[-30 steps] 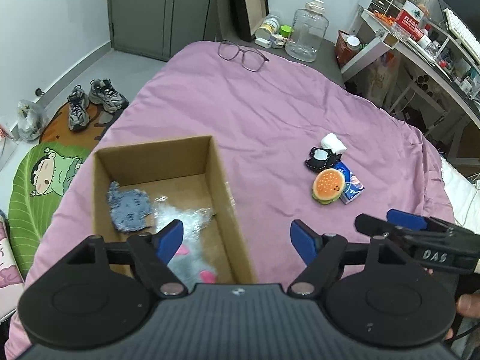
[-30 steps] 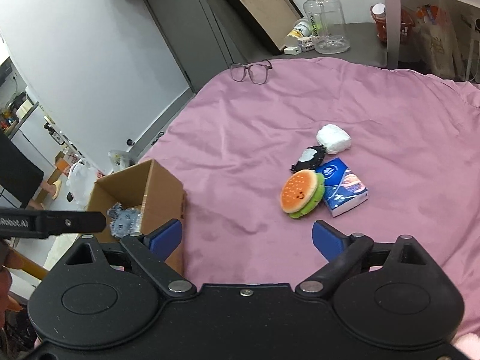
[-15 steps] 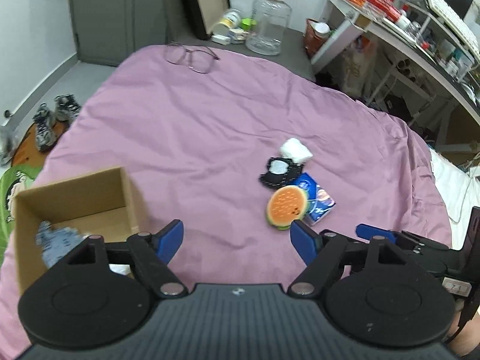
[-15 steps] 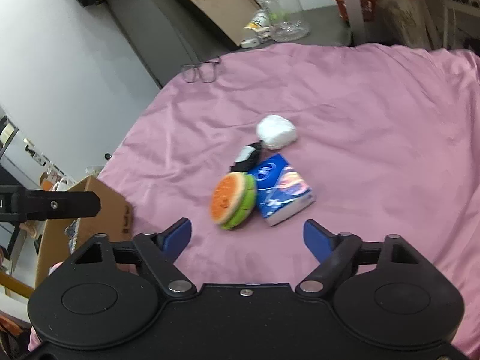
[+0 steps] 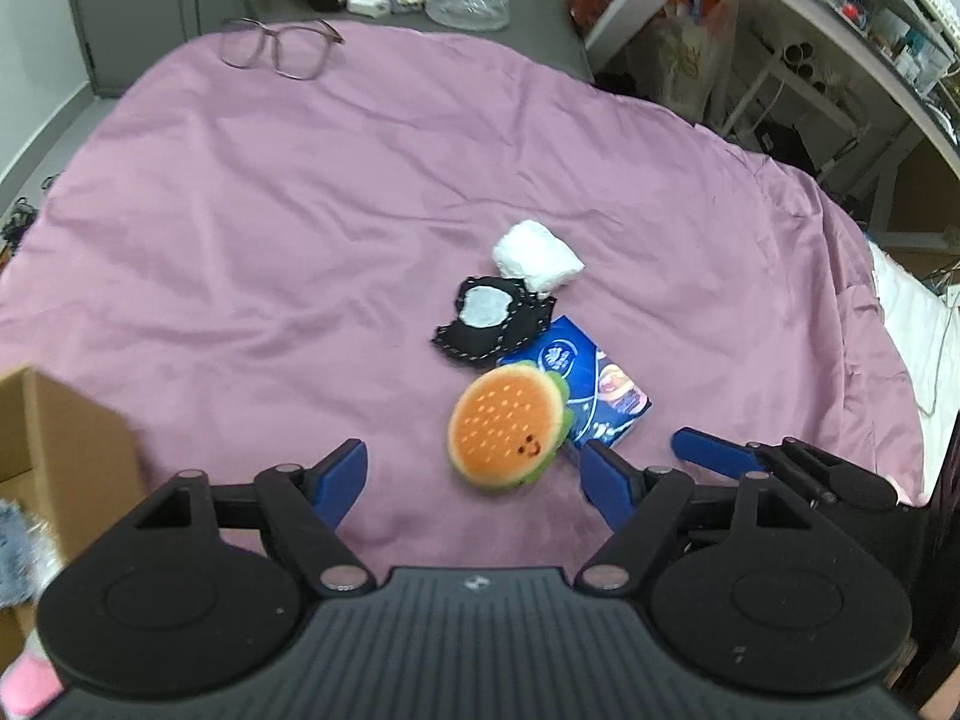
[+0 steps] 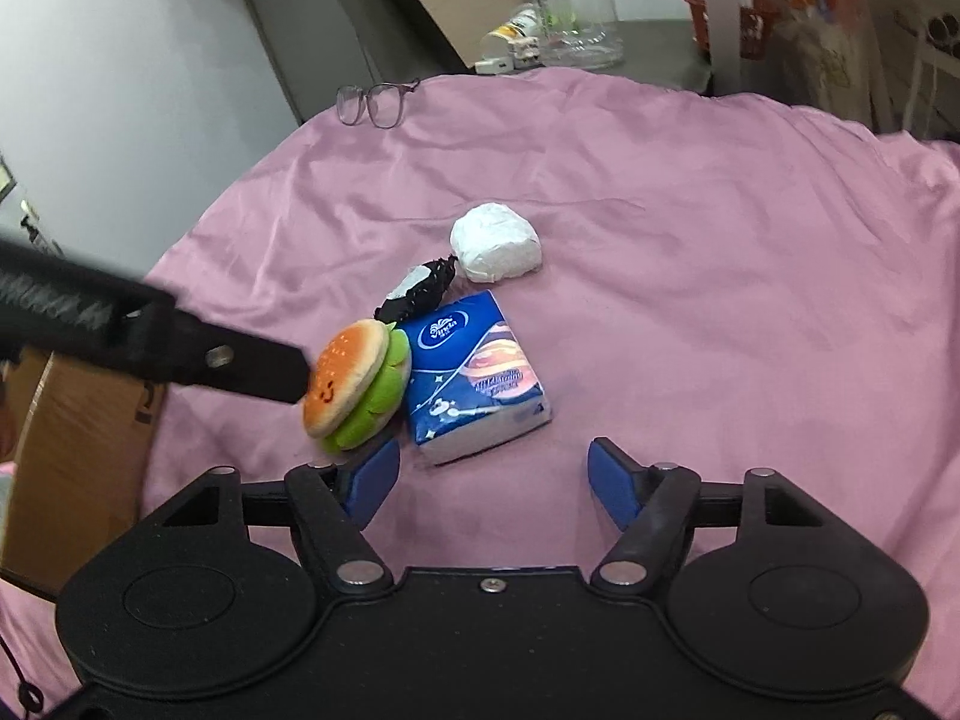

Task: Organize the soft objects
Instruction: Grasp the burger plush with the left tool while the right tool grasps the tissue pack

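Burger (image 5: pixel 509 423) toy with a smiley face lies on the bed (image 5: pixel 300 228), touching a blue tissue pack (image 6: pixel 474 375); its writing is too small. Both tools, left (image 5: pixel 474 477) and right (image 6: pixel 487 483), are wide open.

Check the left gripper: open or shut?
Open. In the left wrist view the left gripper has its blue fingertips spread wide with nothing between them, just short of the burger plush on the bed.

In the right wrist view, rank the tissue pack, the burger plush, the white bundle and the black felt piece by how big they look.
1. Tissue pack, largest.
2. Burger plush, though it sits nearer the camera and the left gripper hides part of it.
3. White bundle, farther back, so the gap is unsure.
4. Black felt piece, smallest, seen edge-on.
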